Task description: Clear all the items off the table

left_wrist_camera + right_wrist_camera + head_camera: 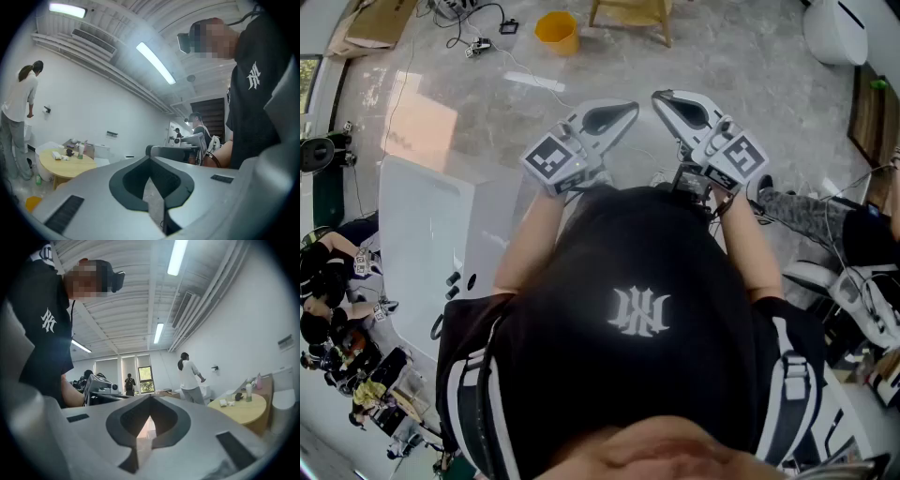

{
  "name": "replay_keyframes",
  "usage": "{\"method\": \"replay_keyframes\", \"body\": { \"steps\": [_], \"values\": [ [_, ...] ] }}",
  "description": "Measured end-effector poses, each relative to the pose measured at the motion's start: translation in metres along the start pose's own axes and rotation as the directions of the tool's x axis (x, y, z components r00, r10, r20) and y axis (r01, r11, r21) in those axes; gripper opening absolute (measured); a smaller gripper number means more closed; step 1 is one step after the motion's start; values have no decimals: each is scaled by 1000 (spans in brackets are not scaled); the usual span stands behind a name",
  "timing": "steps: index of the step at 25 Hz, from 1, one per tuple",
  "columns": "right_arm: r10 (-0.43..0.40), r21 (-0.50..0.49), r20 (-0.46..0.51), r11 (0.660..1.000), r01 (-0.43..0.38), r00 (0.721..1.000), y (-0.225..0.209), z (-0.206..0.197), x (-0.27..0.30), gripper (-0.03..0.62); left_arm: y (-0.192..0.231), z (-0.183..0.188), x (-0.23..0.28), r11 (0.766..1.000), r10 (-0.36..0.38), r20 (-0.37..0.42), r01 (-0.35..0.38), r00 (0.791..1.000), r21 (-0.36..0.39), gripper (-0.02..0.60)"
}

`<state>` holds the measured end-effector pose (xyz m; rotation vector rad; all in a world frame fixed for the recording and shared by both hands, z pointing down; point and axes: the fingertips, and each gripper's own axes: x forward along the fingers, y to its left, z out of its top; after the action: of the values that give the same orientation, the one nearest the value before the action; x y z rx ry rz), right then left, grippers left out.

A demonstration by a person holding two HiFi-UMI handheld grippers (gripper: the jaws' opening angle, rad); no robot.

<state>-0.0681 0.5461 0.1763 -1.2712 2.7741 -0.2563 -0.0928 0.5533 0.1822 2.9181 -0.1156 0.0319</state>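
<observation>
A round pale wooden table (pixel 65 167) stands far off in the left gripper view, with a bottle (pixel 80 151) and a few small items on it. The right gripper view shows the same table (pixel 240 409) and bottle (pixel 249 392) at the right. I hold both grippers up in front of my chest, tips close together and far from the table. My left gripper (pixel 623 111) (pixel 150 157) is shut with nothing in it. My right gripper (pixel 661 97) (pixel 150 396) is shut and empty too.
A yellow bucket (pixel 557 31) and a wooden stool (pixel 630 14) stand on the grey floor ahead. A white table top (pixel 422 244) lies at my left. A person in white (pixel 190 376) stands near the round table. Cables and gear lie at the right.
</observation>
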Motion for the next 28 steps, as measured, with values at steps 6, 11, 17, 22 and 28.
{"method": "replay_keyframes", "body": {
  "steps": [6, 11, 17, 22, 28],
  "values": [
    [-5, -14, 37, 1000, 5, 999, -5, 12, 8, 2, 18, 0, -7, 999, 40, -43, -39, 998, 16, 12],
    [9, -17, 21, 1000, -9, 1000, 5, 11, 23, 6, 25, 5, -22, 999, 22, -32, -20, 999, 41, 12],
    [-26, -47, 19, 999, 27, 999, 14, 8, 51, 26, 50, 10, -54, 999, 8, -21, -7, 1000, 53, 12],
    [-71, -19, 4, 997, 71, 997, 3, 7, 65, 25, 79, 13, -70, 999, 36, -19, -35, 999, 41, 12],
    [-99, -26, -11, 995, 99, 995, -20, 12, 63, 26, 108, 14, -65, 998, 60, -4, -60, 998, 21, 12]
  ]
}}
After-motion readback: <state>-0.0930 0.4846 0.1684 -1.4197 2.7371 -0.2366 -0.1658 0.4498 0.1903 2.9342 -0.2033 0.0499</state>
